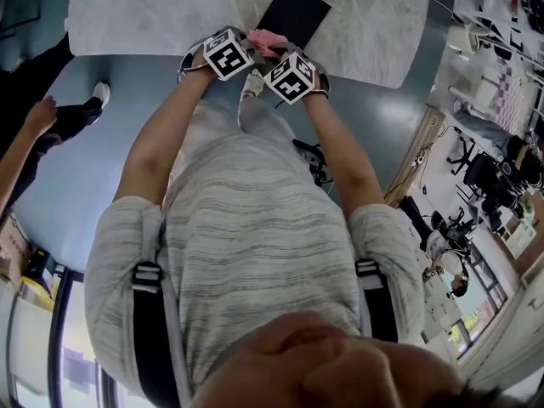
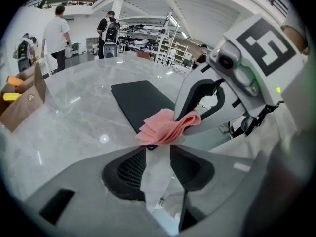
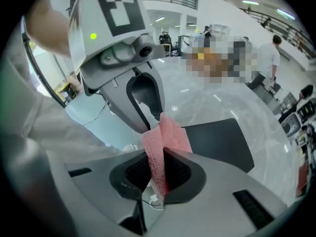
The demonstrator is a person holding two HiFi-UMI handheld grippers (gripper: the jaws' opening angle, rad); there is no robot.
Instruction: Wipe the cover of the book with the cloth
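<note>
The right gripper (image 3: 158, 157) is clamped on the folded pink cloth (image 3: 170, 135), held at the near corner of the black book (image 3: 222, 142) on the surface (image 3: 207, 102). The left gripper (image 2: 158, 157) stands open and empty. The cloth is likely soft and light: grip it at the fold.

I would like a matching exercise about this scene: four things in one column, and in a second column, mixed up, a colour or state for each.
Things:
1. cloth
2. book
3. left gripper
4. right gripper

Colours or states:
A. fingers apart, gripping nothing
B. black, lying flat on the table
C. pink, folded
D. fingers closed on the cloth

Pairs: 1-C, 2-B, 3-A, 4-D
</note>
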